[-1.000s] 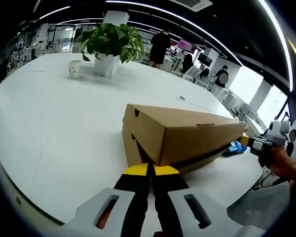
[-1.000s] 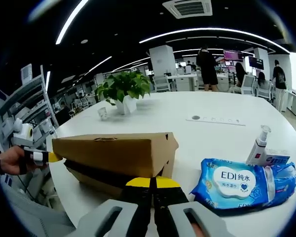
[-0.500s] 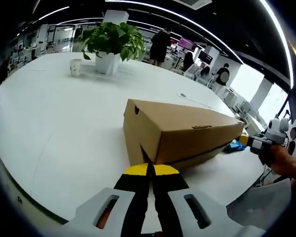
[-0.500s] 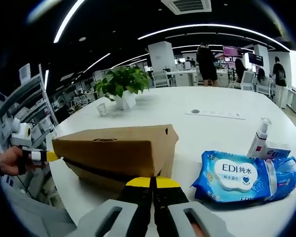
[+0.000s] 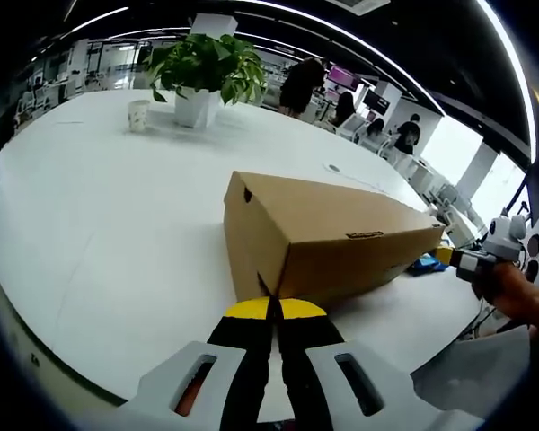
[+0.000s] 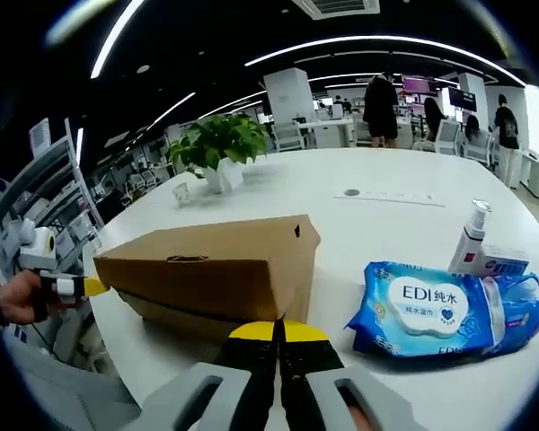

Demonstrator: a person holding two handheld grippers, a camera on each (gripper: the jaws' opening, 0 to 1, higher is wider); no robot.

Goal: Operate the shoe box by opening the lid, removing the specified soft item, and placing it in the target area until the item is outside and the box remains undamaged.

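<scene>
A brown cardboard shoe box (image 5: 332,242) lies on the white table (image 5: 90,224), its lid down with only a thin seam along the near side. My left gripper (image 5: 272,310) is shut, its yellow tips pinching the lid's end flap at the near corner. My right gripper (image 6: 276,330) is shut the same way on the opposite end of the box (image 6: 216,265). Each gripper appears at the far end in the other's view: the right gripper (image 5: 458,259) and the left gripper (image 6: 81,287). A blue pack of wet wipes (image 6: 445,310) lies on the table to the right of the box.
A white pump bottle (image 6: 472,247) stands behind the wipes. A potted plant (image 5: 202,72) and a paper cup (image 5: 138,115) stand far across the table. A hand (image 5: 512,292) holds the right gripper. People stand among desks in the background.
The lid has come down: the dark gap between lid and base seen one second ago has closed to a thin seam. Both grippers stayed at the box ends and both views have tilted slightly.
</scene>
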